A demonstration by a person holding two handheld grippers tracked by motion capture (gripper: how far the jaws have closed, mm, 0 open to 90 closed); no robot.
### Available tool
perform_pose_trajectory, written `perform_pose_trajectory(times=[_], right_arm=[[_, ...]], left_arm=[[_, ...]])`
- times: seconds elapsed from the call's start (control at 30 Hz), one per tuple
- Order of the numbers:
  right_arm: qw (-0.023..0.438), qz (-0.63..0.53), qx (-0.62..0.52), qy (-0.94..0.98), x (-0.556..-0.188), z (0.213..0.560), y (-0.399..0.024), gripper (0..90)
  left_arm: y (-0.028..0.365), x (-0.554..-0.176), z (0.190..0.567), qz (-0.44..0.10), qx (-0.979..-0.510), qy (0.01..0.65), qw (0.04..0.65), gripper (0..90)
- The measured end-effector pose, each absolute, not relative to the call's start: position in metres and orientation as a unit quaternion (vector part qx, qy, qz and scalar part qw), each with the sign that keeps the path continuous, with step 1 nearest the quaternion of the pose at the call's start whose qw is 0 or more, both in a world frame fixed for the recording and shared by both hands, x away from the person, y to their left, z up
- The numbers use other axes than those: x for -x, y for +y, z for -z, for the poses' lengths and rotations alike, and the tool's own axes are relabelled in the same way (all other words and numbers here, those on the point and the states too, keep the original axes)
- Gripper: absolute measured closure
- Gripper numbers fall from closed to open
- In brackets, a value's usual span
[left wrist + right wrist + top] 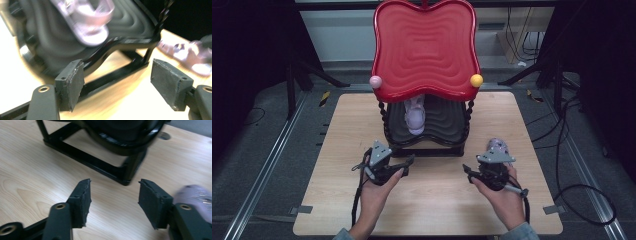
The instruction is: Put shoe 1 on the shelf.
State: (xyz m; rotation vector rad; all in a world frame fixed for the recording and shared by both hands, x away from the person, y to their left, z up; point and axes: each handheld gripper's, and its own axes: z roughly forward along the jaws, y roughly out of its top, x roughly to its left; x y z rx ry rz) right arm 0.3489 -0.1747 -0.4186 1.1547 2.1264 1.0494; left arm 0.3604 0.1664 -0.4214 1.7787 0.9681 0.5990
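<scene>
Sandals: one (415, 116) lies on the rack's (426, 131) black lower shelf, the other (498, 146) on the table (437, 200) beside your right gripper (113, 195). Both grippers' jaws gape empty, your left gripper (116, 82) facing the rack.

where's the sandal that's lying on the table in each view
high view: the loose sandal lies on the table just beyond the right gripper.
left gripper view: right edge, beside the rack.
right gripper view: low right.
shared landmark: the rack's black base frame.

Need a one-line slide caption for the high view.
Two hand-held tongs, left and right, open before a two-tier rack; one lilac sandal shelved, another on the table.
</scene>
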Motion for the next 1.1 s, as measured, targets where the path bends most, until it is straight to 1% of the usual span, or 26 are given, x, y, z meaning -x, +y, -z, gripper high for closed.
perform_pose_trajectory(times=[0.03, 0.07, 0.1, 0.13, 0.17, 0.2, 0.23, 0.3, 0.33, 0.4, 0.43, 0.53, 0.57, 0.6, 0.67, 0.73, 0.8, 0.83, 0.87, 0.93, 0.97, 1.03, 1.07, 1.1], right_arm=[[0.248, -0.378, -0.424, 0.784, -0.351, 0.413, -0.181, 47.9], [0.245, -0.368, -0.434, 0.785, -0.354, 0.404, -0.194, 49.4], [0.245, -0.368, -0.434, 0.785, -0.354, 0.404, -0.194, 49.4], [0.242, -0.356, -0.449, 0.783, -0.359, 0.396, -0.21, 48.6], [0.242, -0.356, -0.449, 0.783, -0.359, 0.396, -0.21, 48.6], [0.24, -0.348, -0.455, 0.784, -0.361, 0.394, -0.215, 48.1], [0.235, -0.33, -0.472, 0.783, -0.366, 0.389, -0.228, 46.4], [0.234, -0.322, -0.477, 0.784, -0.368, 0.388, -0.233, 45.6], [0.229, -0.3, -0.5, 0.78, -0.374, 0.387, -0.247, 44.1], [0.225, -0.294, -0.508, 0.778, -0.375, 0.387, -0.251, 43.4], [0.22, -0.279, -0.523, 0.775, -0.38, 0.387, -0.261, 42.9], [0.219, -0.268, -0.531, 0.773, -0.383, 0.389, -0.267, 42.9], [0.211, -0.263, -0.537, 0.773, -0.385, 0.392, -0.268, 42.8], [0.203, -0.253, -0.543, 0.775, -0.389, 0.4, -0.271, 41.5], [0.197, -0.252, -0.546, 0.775, -0.391, 0.403, -0.271, 41.4], [0.183, -0.237, -0.554, 0.776, -0.397, 0.42, -0.273, 41.5], [0.179, -0.235, -0.557, 0.776, -0.398, 0.424, -0.273, 41.8], [0.175, -0.233, -0.56, 0.775, -0.399, 0.429, -0.275, 42.5], [0.167, -0.226, -0.569, 0.773, -0.401, 0.438, -0.277, 45.1], [0.164, -0.228, -0.573, 0.77, -0.402, 0.441, -0.278, 46.7], [0.157, -0.222, -0.578, 0.769, -0.403, 0.446, -0.278, 49.2], [0.156, -0.22, -0.577, 0.771, -0.404, 0.448, -0.278, 50.4], [0.146, -0.217, -0.579, 0.772, -0.404, 0.452, -0.279, 53.7], [0.141, -0.213, -0.582, 0.772, -0.404, 0.454, -0.279, 54.6]], left_arm=[[0.176, -0.359, 0.425, -0.254, -0.735, 0.402, 0.483, 24.9], [0.198, -0.358, 0.436, -0.277, -0.724, 0.423, 0.47, 24.4], [0.198, -0.358, 0.436, -0.277, -0.724, 0.423, 0.47, 24.4], [0.219, -0.359, 0.447, -0.273, -0.719, 0.445, 0.458, 24.4], [0.219, -0.359, 0.447, -0.273, -0.719, 0.445, 0.458, 24.3], [0.227, -0.359, 0.451, -0.285, -0.718, 0.449, 0.448, 24.3], [0.235, -0.356, 0.454, -0.301, -0.719, 0.451, 0.434, 24.3], [0.248, -0.354, 0.459, -0.309, -0.718, 0.457, 0.425, 24.1], [0.255, -0.356, 0.462, -0.3, -0.72, 0.464, 0.42, 23.0], [0.259, -0.357, 0.464, -0.296, -0.719, 0.472, 0.415, 21.0], [0.266, -0.359, 0.468, -0.293, -0.72, 0.481, 0.405, 20.9], [0.272, -0.361, 0.473, -0.293, -0.719, 0.49, 0.397, 20.9], [0.273, -0.362, 0.474, -0.291, -0.718, 0.493, 0.396, 20.8], [0.274, -0.362, 0.474, -0.293, -0.717, 0.494, 0.395, 20.8], [0.274, -0.362, 0.476, -0.297, -0.722, 0.491, 0.387, 20.8], [0.275, -0.363, 0.478, -0.301, -0.725, 0.491, 0.379, 20.8], [0.275, -0.364, 0.479, -0.301, -0.724, 0.492, 0.378, 20.8], [0.277, -0.364, 0.479, -0.301, -0.723, 0.494, 0.378, 20.8], [0.278, -0.365, 0.48, -0.301, -0.723, 0.495, 0.377, 20.8], [0.279, -0.365, 0.48, -0.3, -0.723, 0.497, 0.376, 20.8], [0.279, -0.365, 0.48, -0.3, -0.722, 0.497, 0.376, 20.8], [0.279, -0.365, 0.48, -0.302, -0.722, 0.496, 0.377, 20.8], [0.279, -0.365, 0.48, -0.302, -0.722, 0.495, 0.377, 20.8], [0.279, -0.365, 0.48, -0.301, -0.723, 0.496, 0.376, 20.8]])
